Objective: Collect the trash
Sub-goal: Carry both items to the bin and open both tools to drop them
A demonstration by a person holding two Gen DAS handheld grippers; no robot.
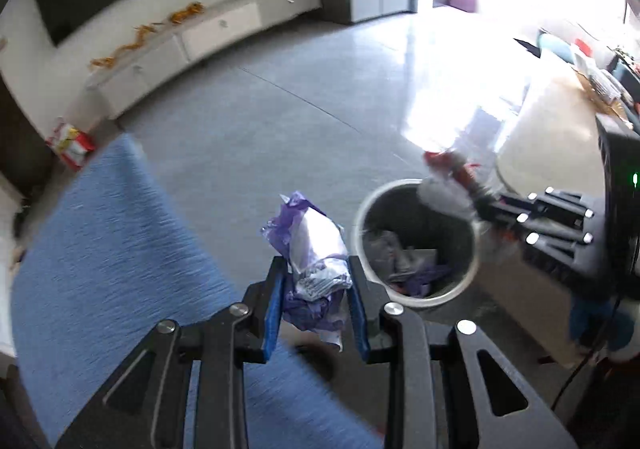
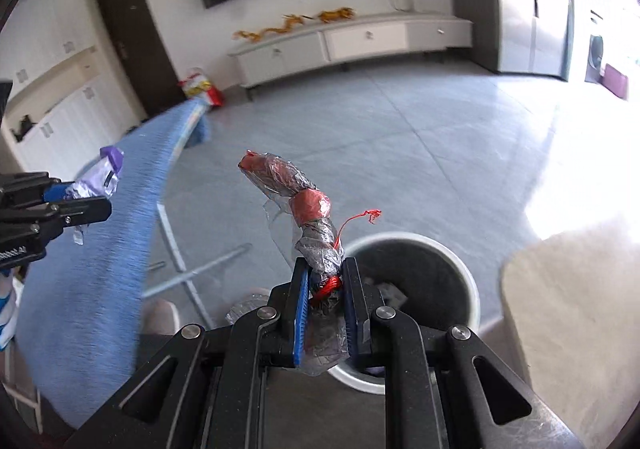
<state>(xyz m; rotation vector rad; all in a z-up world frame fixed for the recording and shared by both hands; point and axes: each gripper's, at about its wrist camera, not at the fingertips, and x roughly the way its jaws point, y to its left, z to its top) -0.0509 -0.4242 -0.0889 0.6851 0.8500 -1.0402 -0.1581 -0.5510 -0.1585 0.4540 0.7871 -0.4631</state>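
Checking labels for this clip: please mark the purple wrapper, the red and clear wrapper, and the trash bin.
purple wrapper [image 1: 316, 249]: left wrist view, crumpled middle above the jaws.
red and clear wrapper [image 2: 310, 205]: right wrist view, red band midway up.
trash bin [image 2: 460, 267]: right wrist view, white rim, right side.

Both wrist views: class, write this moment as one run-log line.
left gripper: shut on purple wrapper | right gripper: shut on red-and-clear wrapper | bin: open, trash inside | stage: carrying to bin

Open bin mouth, flanked by cloth and table

The round white-rimmed trash bin [image 2: 472, 285] gapes upward, unobstructed above; the blue textured cloth [image 2: 92, 277] crowds its left, the pale beige tabletop [image 2: 572, 309] its right, grey tiled floor [image 2: 400, 153] beyond.
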